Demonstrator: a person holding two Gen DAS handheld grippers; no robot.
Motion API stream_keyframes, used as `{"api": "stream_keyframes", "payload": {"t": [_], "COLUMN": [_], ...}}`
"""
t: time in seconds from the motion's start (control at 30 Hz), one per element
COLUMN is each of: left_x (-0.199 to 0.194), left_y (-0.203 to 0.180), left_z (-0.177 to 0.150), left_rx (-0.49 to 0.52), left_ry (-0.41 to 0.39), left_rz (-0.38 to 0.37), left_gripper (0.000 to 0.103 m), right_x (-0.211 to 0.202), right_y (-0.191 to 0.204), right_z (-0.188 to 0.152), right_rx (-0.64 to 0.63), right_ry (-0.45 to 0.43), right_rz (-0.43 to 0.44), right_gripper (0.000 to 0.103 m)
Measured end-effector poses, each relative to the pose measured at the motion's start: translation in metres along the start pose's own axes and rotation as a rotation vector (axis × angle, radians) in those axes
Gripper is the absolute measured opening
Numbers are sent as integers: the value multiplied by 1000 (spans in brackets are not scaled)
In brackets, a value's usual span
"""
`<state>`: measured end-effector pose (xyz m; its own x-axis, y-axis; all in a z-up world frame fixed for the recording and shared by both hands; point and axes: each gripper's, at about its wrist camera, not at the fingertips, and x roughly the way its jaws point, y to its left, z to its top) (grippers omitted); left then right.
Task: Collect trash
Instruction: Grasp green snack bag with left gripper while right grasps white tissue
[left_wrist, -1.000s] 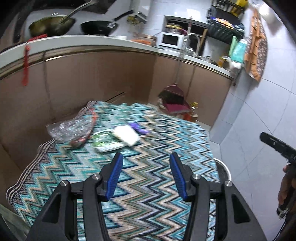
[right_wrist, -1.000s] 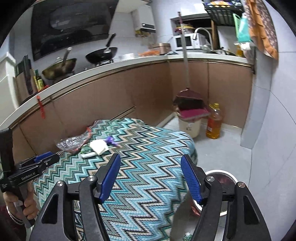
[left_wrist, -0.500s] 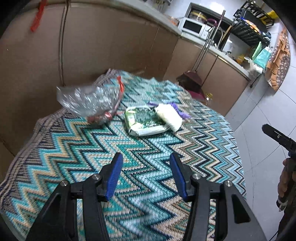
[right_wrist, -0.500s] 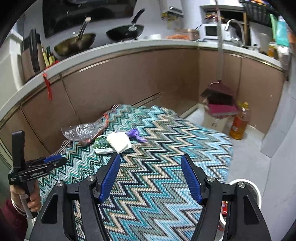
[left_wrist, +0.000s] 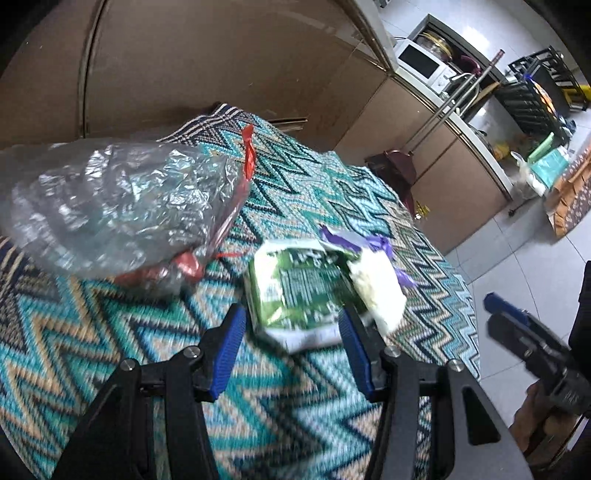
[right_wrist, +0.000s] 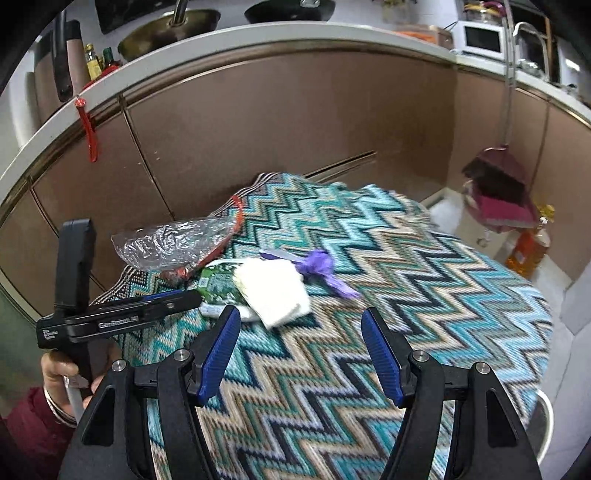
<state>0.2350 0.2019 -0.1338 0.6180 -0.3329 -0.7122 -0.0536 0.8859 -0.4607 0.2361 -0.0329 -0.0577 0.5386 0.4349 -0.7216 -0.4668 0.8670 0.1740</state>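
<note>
Left gripper (left_wrist: 291, 325): you're holding its fingers spread around the green packet (left_wrist: 295, 291), on the zigzag cloth (left_wrist: 295, 424).
Right gripper (right_wrist: 301, 325): spread, empty.
Risk: closing askew—you're likely pinching cloth, or nudging the white wad (left_wrist: 376, 291).

The left claw (right_wrist: 184, 295) bears white lettering that reads roughly "GenRobot.AI"; the green packet's (left_wrist: 295, 291) print is unreadable.

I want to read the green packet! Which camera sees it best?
The left wrist view: the green packet lies large and close, just ahead of the left tool, its printed face showing, though blurred. In the right wrist view it is small and mostly hidden under the white tissue.
</note>
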Motion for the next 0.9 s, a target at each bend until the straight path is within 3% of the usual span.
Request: {"api": "stream_keyframes", "payload": {"t": [0.23,0.47,0.5,0.57,0.63,0.77,0.9], "left_x": [23,32,33,35,36,37,37], "left_y": [11,16,16,16,15,11,1], "left_z": [9,14,14,14,13,14,13], "left_rx": [-54,-104,-112,-127,-143,-167,-133], "left_ry": [34,39,38,43,43,43,26], "left_rz": [-42,-97,-103,-122,-129,-137,-82], "left_gripper": [50,51,51,51,51,56,52], "right_x": [58,87,90,97,103,103,103], "right_y": [16,19,17,12,8,-3,-18], "right_z": [4,11,12,12,9,6,-1], "right_rx": [-80,-141,-140,-130,-116,-65,31], "right_ry": [67,61,64,78,95,85,71], "right_rz": [13,-7,-8,5,35,81,154], "right_gripper": [70,73,71,48,34,31,31]}}
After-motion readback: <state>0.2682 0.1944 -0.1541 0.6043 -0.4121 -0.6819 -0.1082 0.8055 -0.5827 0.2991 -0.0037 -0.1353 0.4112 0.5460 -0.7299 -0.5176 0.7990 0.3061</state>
